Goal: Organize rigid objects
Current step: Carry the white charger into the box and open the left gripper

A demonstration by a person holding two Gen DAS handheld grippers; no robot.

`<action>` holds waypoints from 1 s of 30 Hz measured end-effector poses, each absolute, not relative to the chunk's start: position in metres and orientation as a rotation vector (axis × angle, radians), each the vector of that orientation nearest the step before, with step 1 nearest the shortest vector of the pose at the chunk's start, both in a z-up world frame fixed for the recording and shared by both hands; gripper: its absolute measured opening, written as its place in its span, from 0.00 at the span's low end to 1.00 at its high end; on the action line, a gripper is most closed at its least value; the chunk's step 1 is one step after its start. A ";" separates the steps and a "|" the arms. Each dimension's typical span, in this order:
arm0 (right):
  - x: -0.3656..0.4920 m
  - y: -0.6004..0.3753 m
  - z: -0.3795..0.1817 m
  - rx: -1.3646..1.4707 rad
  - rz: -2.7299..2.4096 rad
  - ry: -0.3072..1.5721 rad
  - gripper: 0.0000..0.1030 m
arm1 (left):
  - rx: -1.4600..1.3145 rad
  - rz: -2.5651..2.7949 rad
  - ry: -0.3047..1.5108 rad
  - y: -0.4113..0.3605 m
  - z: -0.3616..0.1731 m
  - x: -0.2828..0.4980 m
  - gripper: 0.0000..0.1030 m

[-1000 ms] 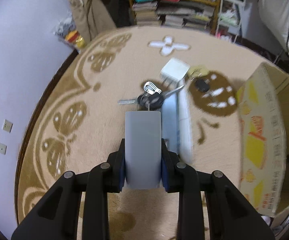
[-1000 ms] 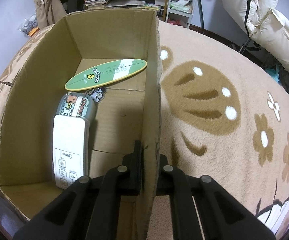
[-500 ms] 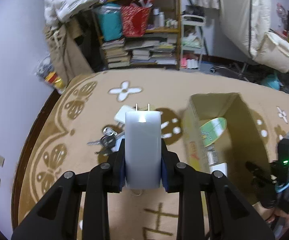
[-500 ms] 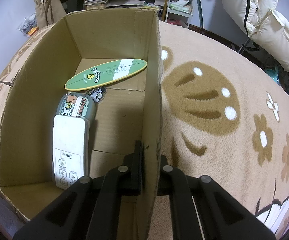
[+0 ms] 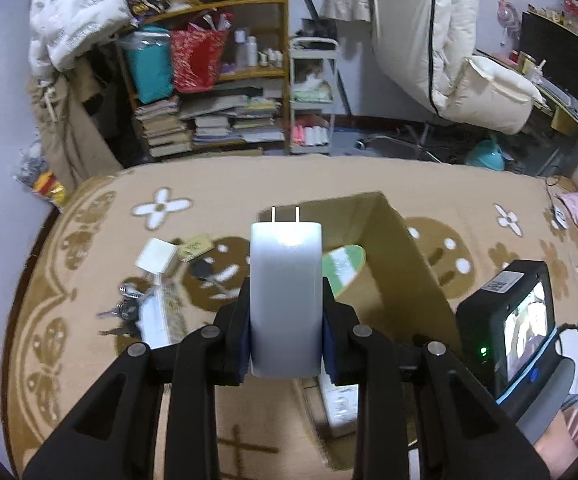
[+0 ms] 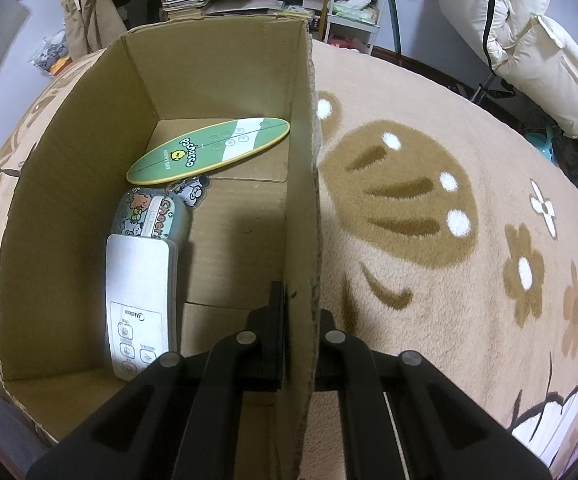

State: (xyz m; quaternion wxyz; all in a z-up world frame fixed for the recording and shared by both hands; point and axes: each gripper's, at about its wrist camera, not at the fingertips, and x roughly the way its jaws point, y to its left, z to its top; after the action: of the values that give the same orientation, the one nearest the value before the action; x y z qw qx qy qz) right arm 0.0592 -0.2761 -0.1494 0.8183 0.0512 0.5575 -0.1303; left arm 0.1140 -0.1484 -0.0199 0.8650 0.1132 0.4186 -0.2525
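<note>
My left gripper [image 5: 287, 332] is shut on a grey plug-in charger [image 5: 285, 292], two metal prongs pointing forward, held above the near left rim of the cardboard box [image 5: 417, 268]. My right gripper [image 6: 299, 316] is shut on the box's right wall [image 6: 301, 184]. Inside the box lie a green surfboard-shaped toy [image 6: 209, 150], a cartoon-printed case [image 6: 151, 216] and a white remote control [image 6: 139, 296]. On the rug left of the box sit a white adapter cube [image 5: 157, 256], a bunch of keys [image 5: 123, 306] and a long white box [image 5: 161, 316].
A beige patterned rug [image 5: 89, 248] covers the floor. Cluttered shelves [image 5: 209, 92] with books and bags stand at the back, a white trolley [image 5: 313, 92] beside them. The right gripper's camera unit [image 5: 509, 324] shows at the left view's right edge.
The left gripper has lifted the charger away from the keys and swung right toward the box, which now lies just ahead. The right gripper has kept its hold on the box wall.
</note>
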 end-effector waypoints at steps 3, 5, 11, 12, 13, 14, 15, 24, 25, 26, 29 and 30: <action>0.059 -0.276 -0.150 0.109 -0.278 1.189 0.07 | 0.235 -0.545 0.923 -0.158 -0.032 0.117 0.26; 0.059 -0.276 -0.150 0.111 -0.279 1.188 0.07 | 0.235 -0.534 0.949 -0.161 -0.041 0.120 0.26; 0.059 -0.275 -0.149 0.115 -0.281 1.189 0.07 | 0.196 -0.578 0.993 -0.167 -0.054 0.126 0.26; 0.059 -0.276 -0.149 0.116 -0.281 1.189 0.07 | 0.199 -0.580 0.998 -0.169 -0.055 0.126 0.26; 0.059 -0.275 -0.149 0.115 -0.282 1.189 0.07 | 0.202 -0.579 1.004 -0.170 -0.058 0.127 0.26; 0.059 -0.275 -0.149 0.115 -0.282 1.189 0.07 | 0.206 -0.578 1.010 -0.172 -0.060 0.127 0.26; 0.060 -0.275 -0.149 0.116 -0.281 1.189 0.07 | 0.211 -0.576 1.017 -0.173 -0.063 0.127 0.26; 0.058 -0.278 -0.151 0.140 -0.268 1.182 0.06 | 0.253 -0.552 1.022 -0.164 -0.071 0.126 0.26; 0.058 -0.279 -0.152 0.144 -0.273 1.186 0.06 | 0.264 -0.546 1.010 -0.160 -0.069 0.124 0.26; 0.059 -0.278 -0.153 0.147 -0.270 1.191 0.06 | 0.262 -0.533 1.007 -0.157 -0.066 0.124 0.27; 0.061 -0.278 -0.152 0.138 -0.274 1.187 0.06 | 0.221 -0.534 1.013 -0.148 -0.055 0.129 0.32; 0.061 -0.279 -0.152 0.141 -0.273 1.186 0.06 | 0.221 -0.525 1.007 -0.146 -0.051 0.131 0.42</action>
State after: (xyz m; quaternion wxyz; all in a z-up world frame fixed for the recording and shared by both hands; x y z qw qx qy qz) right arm 0.0608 -0.2786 -0.1522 0.8183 0.0662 0.5564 -0.1280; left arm 0.1311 -0.1461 -0.0509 0.8373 0.1045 0.4758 -0.2482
